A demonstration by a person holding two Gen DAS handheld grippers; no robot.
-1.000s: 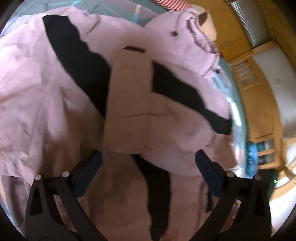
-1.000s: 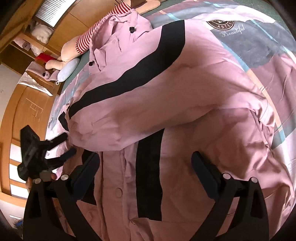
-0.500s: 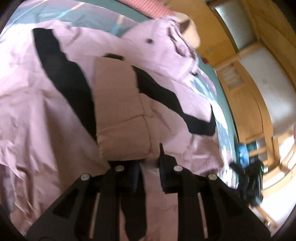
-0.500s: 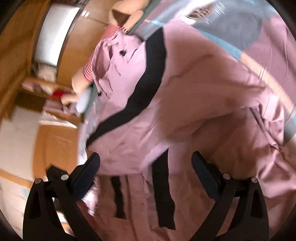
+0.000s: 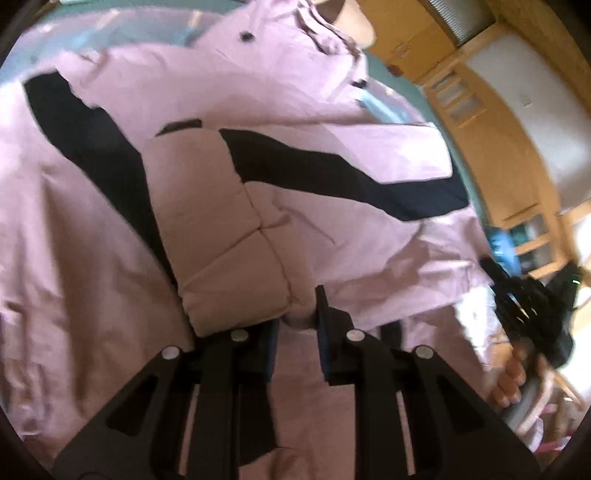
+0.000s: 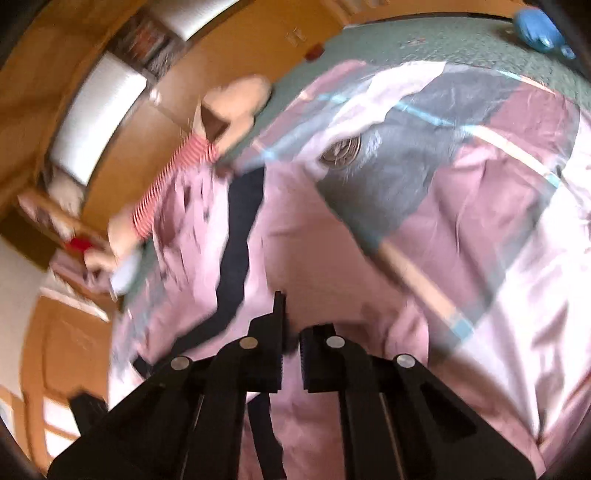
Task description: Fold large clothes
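A large pink garment with wide black stripes [image 5: 332, 206] lies spread over a bed, its sleeves folded across the body. My left gripper [image 5: 297, 321] is shut on a pinch of the pink fabric at the end of the folded sleeve [image 5: 229, 236]. In the right wrist view the same pink garment [image 6: 325, 280] fills the lower half, blurred. My right gripper [image 6: 291, 339] is shut on a fold of that pink fabric beside a black stripe [image 6: 236, 266]. The other gripper and a hand [image 5: 532, 321] show at the right of the left wrist view.
The bed has a patterned cover of grey, maroon and teal [image 6: 424, 155]. A stuffed toy with red-striped sleeves [image 6: 173, 173] lies at the head of the bed. Wooden cabinets and shelves [image 5: 509, 122] stand close behind. A blue object [image 6: 535, 26] lies at the far corner.
Both grippers went from wide open to shut on the pink fabric. The left closed at the sleeve end first; the right swung over and closed half a second later.
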